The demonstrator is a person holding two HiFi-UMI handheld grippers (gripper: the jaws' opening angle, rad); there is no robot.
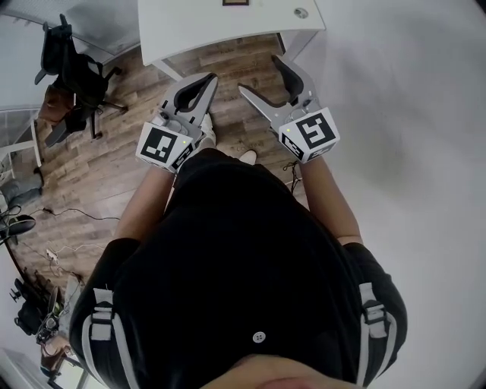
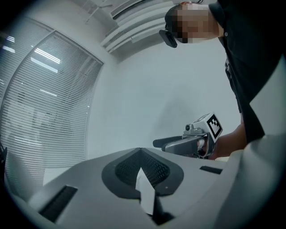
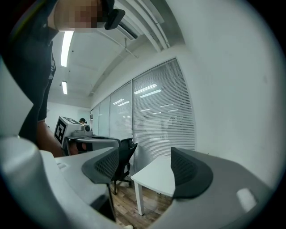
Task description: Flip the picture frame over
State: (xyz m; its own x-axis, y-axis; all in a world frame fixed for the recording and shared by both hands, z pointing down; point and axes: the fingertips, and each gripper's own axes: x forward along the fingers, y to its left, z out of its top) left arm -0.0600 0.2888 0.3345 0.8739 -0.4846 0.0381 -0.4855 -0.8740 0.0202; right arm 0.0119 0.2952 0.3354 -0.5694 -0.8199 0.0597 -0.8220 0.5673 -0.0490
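A small dark picture frame (image 1: 235, 2) lies at the far side of the white table (image 1: 228, 26), cut off by the top edge of the head view. Both grippers are held level in front of the person's body, short of the table's near edge. My left gripper (image 1: 201, 82) (image 2: 141, 154) is shut, its black pads meeting at the tips with nothing between them. My right gripper (image 1: 272, 80) (image 3: 147, 165) stands wide open and empty; through its gap I see the table's corner (image 3: 156, 176). Each gripper shows in the other's view.
A black office chair (image 1: 76, 76) (image 3: 125, 156) stands on the wooden floor to the left of the table. Cables (image 1: 68, 213) trail across the floor at the left. A plain white wall runs along the right, and windows with blinds (image 3: 156, 112) stand behind the table.
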